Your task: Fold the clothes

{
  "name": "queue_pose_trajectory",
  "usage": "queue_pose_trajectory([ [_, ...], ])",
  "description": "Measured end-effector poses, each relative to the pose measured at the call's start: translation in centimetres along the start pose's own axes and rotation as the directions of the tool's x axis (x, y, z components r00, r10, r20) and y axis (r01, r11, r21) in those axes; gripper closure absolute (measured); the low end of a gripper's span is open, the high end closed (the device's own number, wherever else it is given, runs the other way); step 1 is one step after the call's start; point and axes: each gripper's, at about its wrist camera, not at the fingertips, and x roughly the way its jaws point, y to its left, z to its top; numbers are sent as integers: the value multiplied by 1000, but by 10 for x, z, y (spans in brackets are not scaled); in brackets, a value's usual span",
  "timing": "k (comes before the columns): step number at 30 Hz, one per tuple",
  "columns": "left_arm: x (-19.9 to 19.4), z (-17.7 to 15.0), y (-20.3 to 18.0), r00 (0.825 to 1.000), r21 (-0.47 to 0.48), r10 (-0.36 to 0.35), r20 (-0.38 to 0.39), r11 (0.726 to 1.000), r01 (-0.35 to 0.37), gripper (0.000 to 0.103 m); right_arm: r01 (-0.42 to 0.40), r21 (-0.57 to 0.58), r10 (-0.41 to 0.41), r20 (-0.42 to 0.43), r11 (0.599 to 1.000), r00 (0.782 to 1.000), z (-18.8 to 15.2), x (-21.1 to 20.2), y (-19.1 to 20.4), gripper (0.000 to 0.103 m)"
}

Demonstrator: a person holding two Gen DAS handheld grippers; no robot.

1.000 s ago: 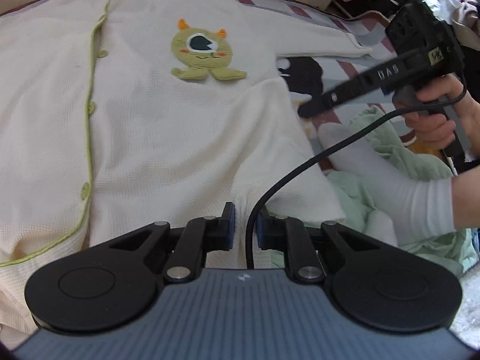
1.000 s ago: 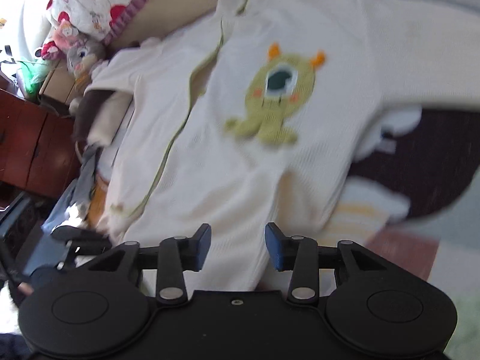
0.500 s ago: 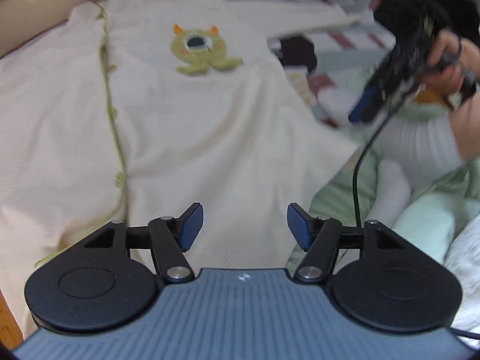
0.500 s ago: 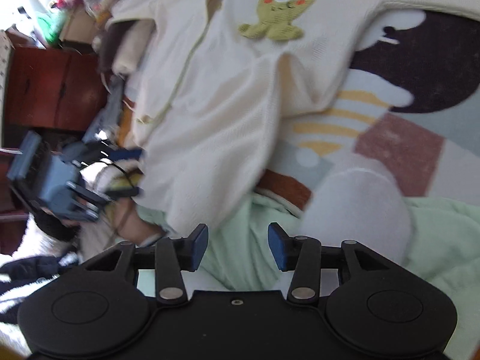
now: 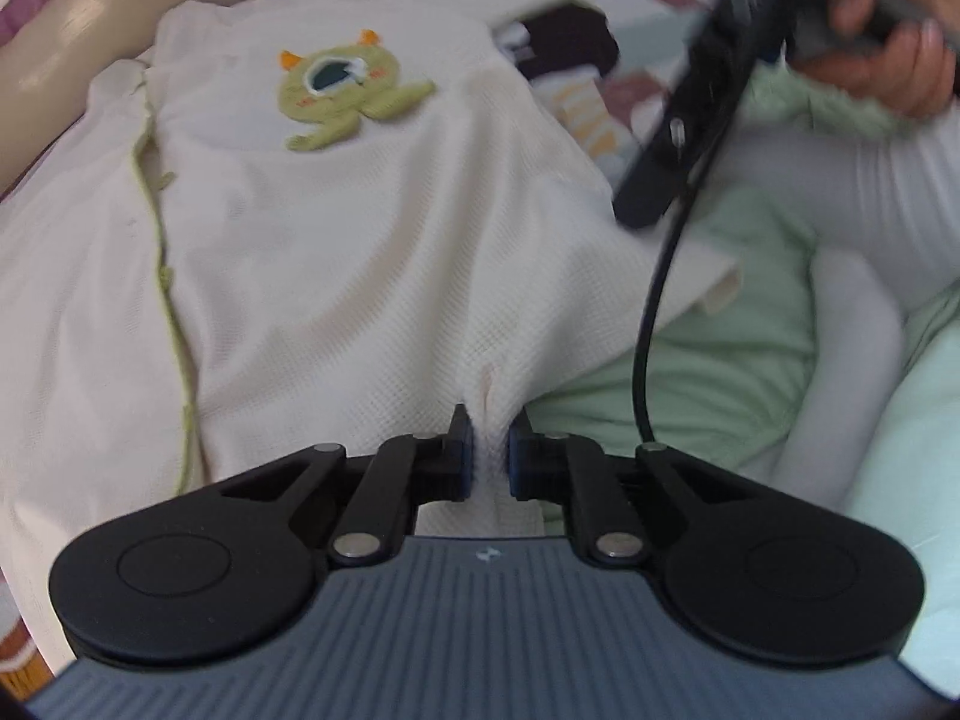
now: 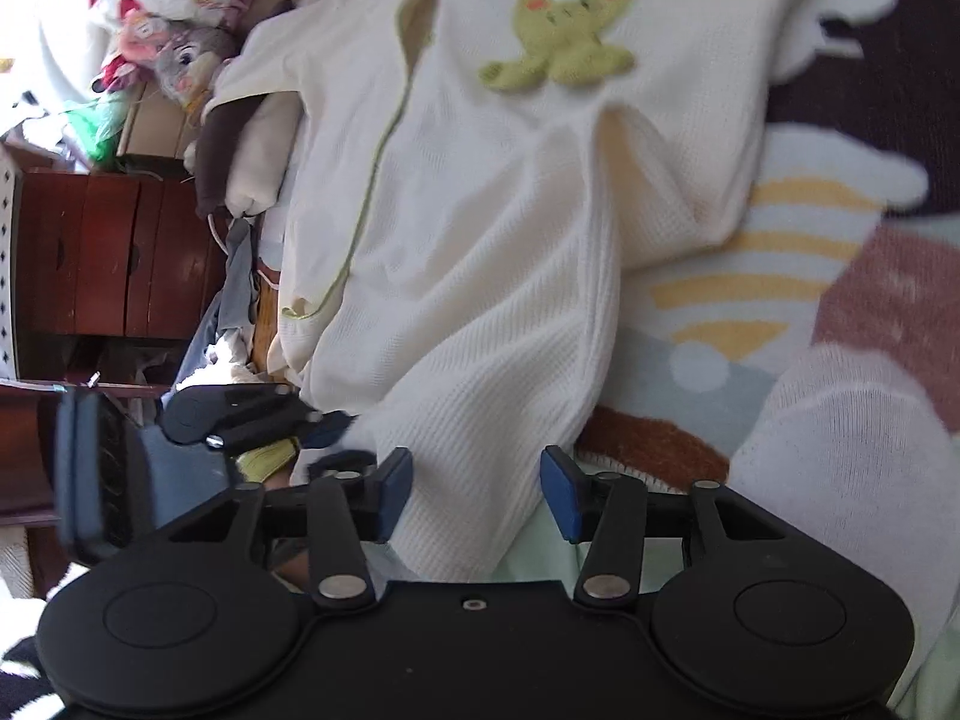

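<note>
A cream waffle-knit baby romper [image 5: 336, 228] with green trim and a green monster patch [image 5: 348, 90] lies spread on the bed. My left gripper [image 5: 489, 456] is shut on a pinch of its near bottom edge, and the cloth puckers up between the pads. The right gripper [image 5: 645, 204] hovers at the romper's right side, held by a hand [image 5: 888, 48]. In the right wrist view the right gripper [image 6: 477, 495] is open, with the romper's leg end [image 6: 480, 450] lying between its fingers. The left gripper [image 6: 258, 414] shows at the left there.
A pale green blanket [image 5: 720, 354] and a person's white-socked leg [image 5: 852, 204] lie right of the romper. A patterned bed cover [image 6: 780, 276] is under it. A dark wooden cabinet [image 6: 120, 252] and soft toys [image 6: 180, 54] sit beyond the bed's edge. A black cable [image 5: 651, 312] crosses the romper's corner.
My left gripper opened half a second ago and has now shut on the romper's bottom edge. The right gripper came down beside the romper's leg end and stays open.
</note>
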Motion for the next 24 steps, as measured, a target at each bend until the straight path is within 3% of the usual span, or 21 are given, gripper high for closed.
queue_pose_trajectory([
  [1,-8,0,6,1000,-30,-13,16,999,14,93,-3,-27,3,5,1000,1000,-1,-2,4,98],
  [2,-15,0,11,999,-59,-27,32,998,29,93,-5,-54,5,0,999,1000,-1,-4,8,100],
  [7,-32,-3,27,997,-150,-51,62,987,60,93,35,-157,-43,-51,987,998,0,-15,25,93],
  [8,-30,-3,28,997,-161,-52,64,985,61,93,64,-163,-71,-40,985,997,2,-17,24,83],
  [9,-28,-4,30,996,-173,-57,66,983,68,93,98,-170,-103,-21,981,994,4,-20,22,59],
  [11,-21,-4,32,996,-194,-59,63,978,70,93,144,-163,-140,38,976,989,7,-26,14,39],
  [14,-12,-2,33,996,-220,-58,64,973,71,93,126,-94,-120,65,988,991,16,-21,-3,40],
  [16,-15,-2,35,996,-226,-58,73,971,73,93,116,-65,-112,59,991,992,18,-12,-10,50],
  [17,-17,-2,35,995,-226,-57,77,971,73,93,114,-71,-110,49,991,993,18,-7,-12,86],
  [18,-21,-2,36,995,-229,-63,78,970,79,93,117,-103,-114,36,988,993,17,-5,-9,97],
  [21,-39,-5,39,988,-263,-142,60,952,153,93,116,-258,-113,29,959,993,5,-15,18,98],
  [24,-56,-10,39,984,-267,-176,33,947,179,93,148,-306,-159,-10,940,987,0,-18,31,98],
])
